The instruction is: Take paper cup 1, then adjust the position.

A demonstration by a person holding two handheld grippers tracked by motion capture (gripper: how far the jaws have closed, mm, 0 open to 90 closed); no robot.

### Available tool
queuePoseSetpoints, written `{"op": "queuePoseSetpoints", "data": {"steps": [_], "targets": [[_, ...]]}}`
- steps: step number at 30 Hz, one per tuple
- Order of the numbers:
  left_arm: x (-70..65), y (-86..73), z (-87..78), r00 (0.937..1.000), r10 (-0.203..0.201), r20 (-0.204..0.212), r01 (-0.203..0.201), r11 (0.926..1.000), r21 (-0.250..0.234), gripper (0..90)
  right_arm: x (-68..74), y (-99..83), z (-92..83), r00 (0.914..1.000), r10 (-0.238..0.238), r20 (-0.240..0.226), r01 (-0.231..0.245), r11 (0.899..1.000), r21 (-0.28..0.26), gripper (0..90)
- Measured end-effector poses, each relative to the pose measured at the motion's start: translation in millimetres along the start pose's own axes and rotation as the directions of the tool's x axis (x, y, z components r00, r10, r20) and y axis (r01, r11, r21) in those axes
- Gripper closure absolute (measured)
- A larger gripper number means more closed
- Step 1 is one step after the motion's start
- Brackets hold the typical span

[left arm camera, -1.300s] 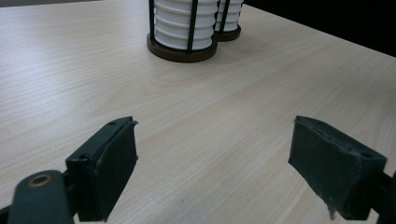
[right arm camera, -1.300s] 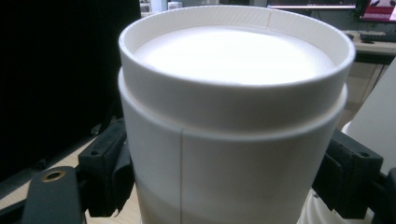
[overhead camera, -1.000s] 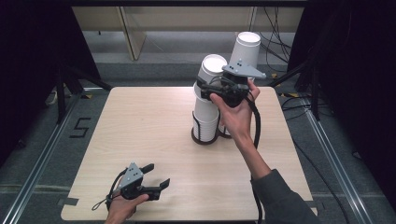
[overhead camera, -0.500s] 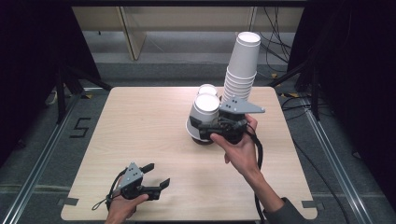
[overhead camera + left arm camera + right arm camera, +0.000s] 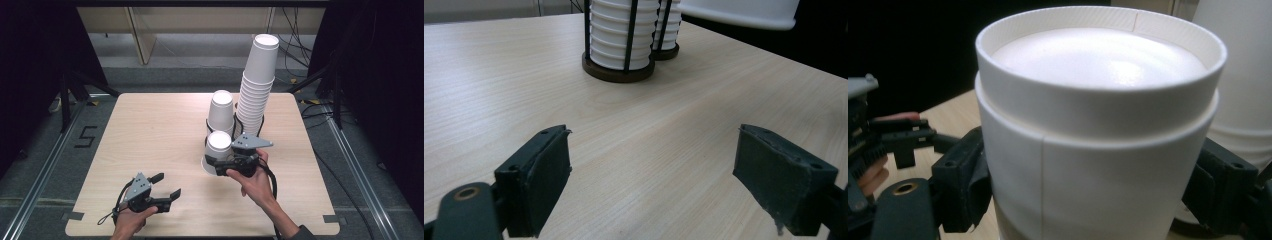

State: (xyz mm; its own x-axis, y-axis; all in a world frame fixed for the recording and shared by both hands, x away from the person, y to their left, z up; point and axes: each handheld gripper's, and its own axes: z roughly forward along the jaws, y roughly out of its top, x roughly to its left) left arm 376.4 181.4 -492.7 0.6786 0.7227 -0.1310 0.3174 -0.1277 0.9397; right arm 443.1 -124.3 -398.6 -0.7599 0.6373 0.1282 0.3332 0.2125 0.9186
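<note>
R tool (image 5: 216,162) clamped on an upside-down white paper cup (image 5: 218,150), base up, standing on the light wood worktop (image 5: 150,135) just in front of two cup stacks in black wire holders (image 5: 235,125). L tool (image 5: 167,185) wide open, holding nothing, low at the worktop's near-left edge.

Light wooden table (image 5: 150,130), grey floor (image 5: 45,165) — taped "5" mark (image 5: 86,136), cables (image 5: 300,47) beyond, dark curtains (image 5: 380,75)
</note>
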Motion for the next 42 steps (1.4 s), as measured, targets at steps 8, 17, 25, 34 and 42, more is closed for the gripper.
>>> {"op": "queuePoseSetpoints", "data": {"steps": [8, 17, 25, 34, 42], "targets": [[-0.3, 0.2, 1.2, 1.0, -0.002, 0.006, 0.002, 1.0, -0.002, 14.3, -0.8, -21.2, 9.6, 0.9995, 0.013, -0.03, -0.012, 1.0, 0.029, 18.6], [-6.4, 0.1, 3.4, 0.9992, 0.011, 0.038, -0.009, 0.9987, -0.05, 14.2, 9.6, -27.3, 17.2, 0.9973, 0.009, -0.073, -0.007, 0.999, 0.032, 18.5], [-19.2, 2.9, 13.2, 0.9936, 0.079, 0.081, -0.072, 0.9938, -0.085, 14.2, 22.1, -27.7, 23.8, 0.9934, -0.013, -0.114, 0.016, 1.0, 0.023, 18.6], [-25.7, 1.8, 21.3, 0.9901, 0.086, 0.111, -0.076, 0.9928, -0.093, 14.2, 36.3, -29.6, 31.7, 0.9875, -0.01, -0.157, 0.015, 1.0, 0.025, 18.6], [-31.3, 1.9, 25.1, 0.9882, 0.109, 0.108, -0.1, 0.9915, -0.083, 10.6, 45.3, -29.6, 36.9, 0.9823, -0.025, -0.185, 0.029, 0.999, 0.018, 18.8]]}}
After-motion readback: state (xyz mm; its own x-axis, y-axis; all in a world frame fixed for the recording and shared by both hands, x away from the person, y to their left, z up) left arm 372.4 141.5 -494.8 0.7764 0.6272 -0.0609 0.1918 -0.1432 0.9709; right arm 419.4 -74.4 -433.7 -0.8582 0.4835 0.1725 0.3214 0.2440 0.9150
